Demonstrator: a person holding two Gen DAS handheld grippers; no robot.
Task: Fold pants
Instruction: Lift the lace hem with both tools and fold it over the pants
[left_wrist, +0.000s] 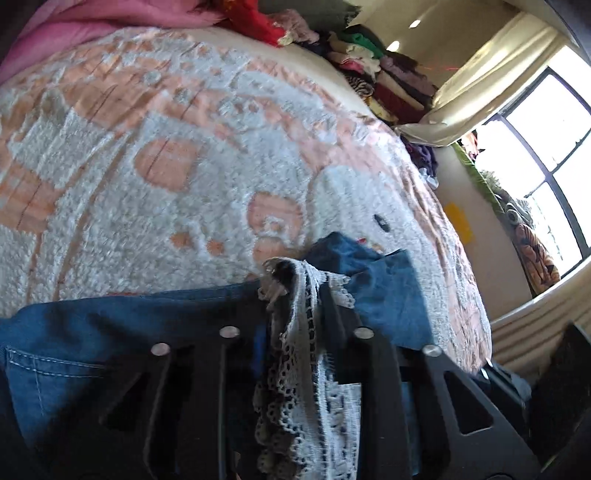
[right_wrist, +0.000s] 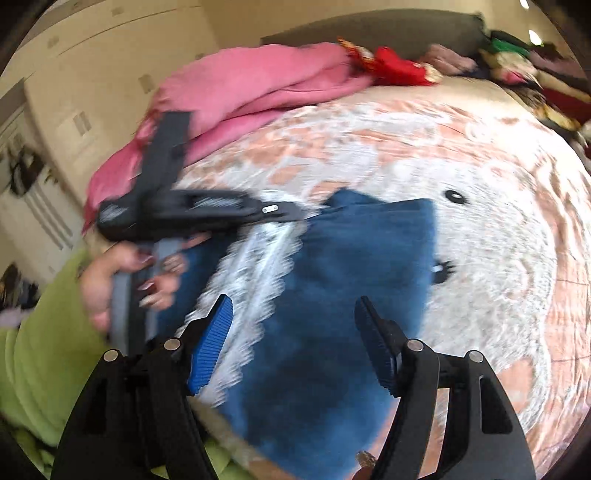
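- Two grippers work over one pair of blue denim pants (right_wrist: 332, 280), which lie bunched on a pink-and-white bedspread (right_wrist: 480, 258), a white lace trim (right_wrist: 255, 254) running across them.
- The step in hand looks like a fold being carried over: the left gripper (left_wrist: 295, 295) has its jaws nearly closed on the lace-edged part of the pants, the lace bunched between its fingers in its own view.
- The right gripper (right_wrist: 295, 339) holds nothing; its blue ribbed pads (right_wrist: 212, 347) stand wide apart above the denim, with no cloth pressed by either.
- From the right wrist view, the left gripper reaches in from the left, roughly level across the picture, its tip at the top edge of the lace, and a hand (right_wrist: 122, 280) in a green sleeve (right_wrist: 40, 350) grips its handle.
- The right gripper points forward and down at the middle of the pants, hovering rather than touching, as far as the blur allows.
- The fold seems early: the denim is lumpy, with one flap doubled back at the far end and no tidy rectangle yet.
- Next, I judge, the left gripper should lay its lace edge flat while the right takes a free edge or pins the cloth.
- A pink blanket (right_wrist: 240, 92) and a heap of clothes (left_wrist: 373, 70) lie well apart at the far side of the bed.
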